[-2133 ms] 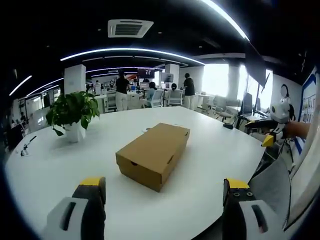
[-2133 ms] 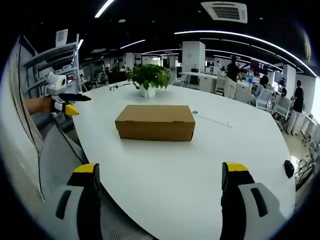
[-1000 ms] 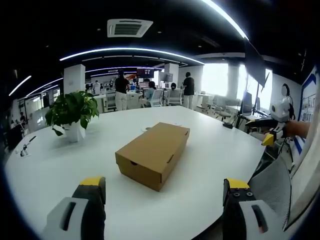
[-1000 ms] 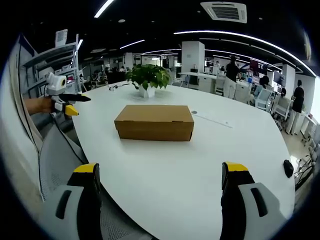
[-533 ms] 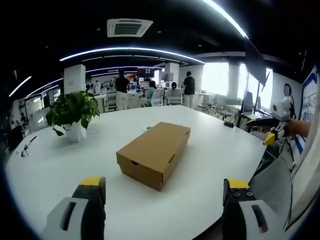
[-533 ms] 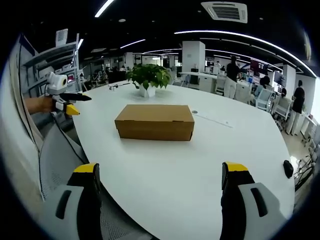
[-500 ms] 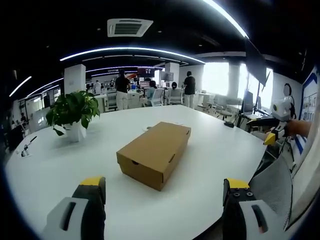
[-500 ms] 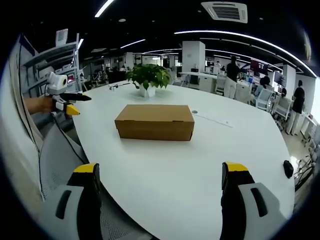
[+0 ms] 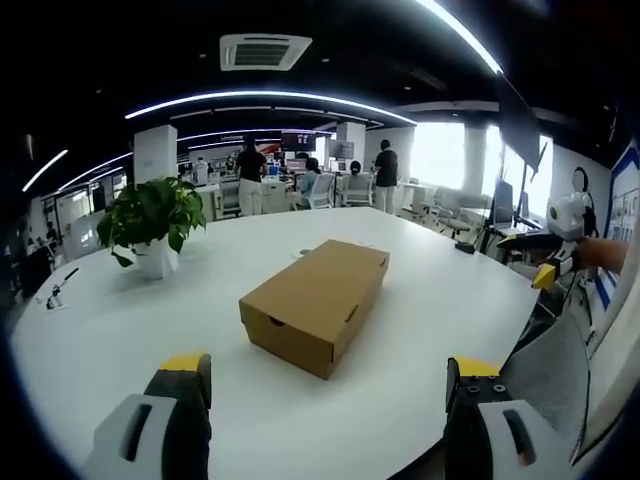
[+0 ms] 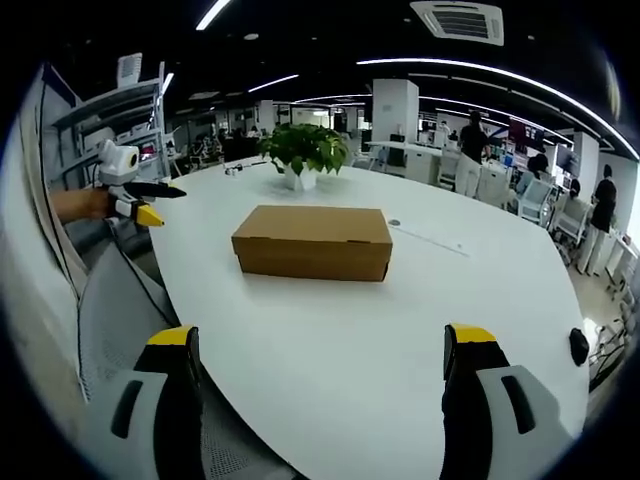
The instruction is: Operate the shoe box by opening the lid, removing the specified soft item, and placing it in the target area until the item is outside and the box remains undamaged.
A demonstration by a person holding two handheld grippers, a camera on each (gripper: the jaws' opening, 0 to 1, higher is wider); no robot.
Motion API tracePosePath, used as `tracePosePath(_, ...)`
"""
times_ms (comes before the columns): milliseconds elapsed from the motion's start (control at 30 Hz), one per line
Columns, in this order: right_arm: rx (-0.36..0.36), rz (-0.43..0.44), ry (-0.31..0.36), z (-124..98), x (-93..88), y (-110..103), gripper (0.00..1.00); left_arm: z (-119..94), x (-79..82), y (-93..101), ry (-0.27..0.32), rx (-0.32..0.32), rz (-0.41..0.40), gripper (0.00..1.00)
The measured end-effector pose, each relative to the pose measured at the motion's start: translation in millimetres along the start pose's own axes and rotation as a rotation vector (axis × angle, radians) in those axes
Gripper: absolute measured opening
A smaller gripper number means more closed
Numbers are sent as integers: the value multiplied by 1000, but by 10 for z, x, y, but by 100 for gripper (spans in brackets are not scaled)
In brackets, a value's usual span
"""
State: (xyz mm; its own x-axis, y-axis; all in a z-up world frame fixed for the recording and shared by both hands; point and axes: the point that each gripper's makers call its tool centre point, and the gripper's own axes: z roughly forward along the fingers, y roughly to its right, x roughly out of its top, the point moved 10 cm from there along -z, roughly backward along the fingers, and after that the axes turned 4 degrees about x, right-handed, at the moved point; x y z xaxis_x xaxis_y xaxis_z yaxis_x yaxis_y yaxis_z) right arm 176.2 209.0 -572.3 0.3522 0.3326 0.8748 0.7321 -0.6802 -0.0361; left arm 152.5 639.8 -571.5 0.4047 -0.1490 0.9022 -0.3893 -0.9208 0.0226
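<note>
I hold my left claw (image 9: 325, 400) and right claw (image 10: 318, 390) wide apart and empty at the near counter (image 10: 330, 330) edge, since the closed shoe box (image 10: 313, 241) sits mid-counter, out of reach, lid down.

A large white round worktop (image 9: 420, 300) carries a leafy green plant in a white pot (image 9: 152, 225), set near its far edge, and a thin white strip (image 10: 428, 240) lying flat toward its middle. A grey mesh chair (image 10: 120, 310) stands just off the near edge, and a small dark object (image 10: 579, 346) rests by the worktop's edge. Beyond lies an open office where people stand and sit at desks (image 9: 250, 180) under long ceiling lights.
</note>
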Motion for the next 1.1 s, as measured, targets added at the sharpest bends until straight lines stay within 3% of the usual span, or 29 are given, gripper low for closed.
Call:
tracePosePath(533,37,-23,-24,126,84,231,96,152,62,-38,-15,3,0,100)
tracePosePath(1100,100,-98,-50,437,199,625,96,379,129,27,-19,4,-6,99)
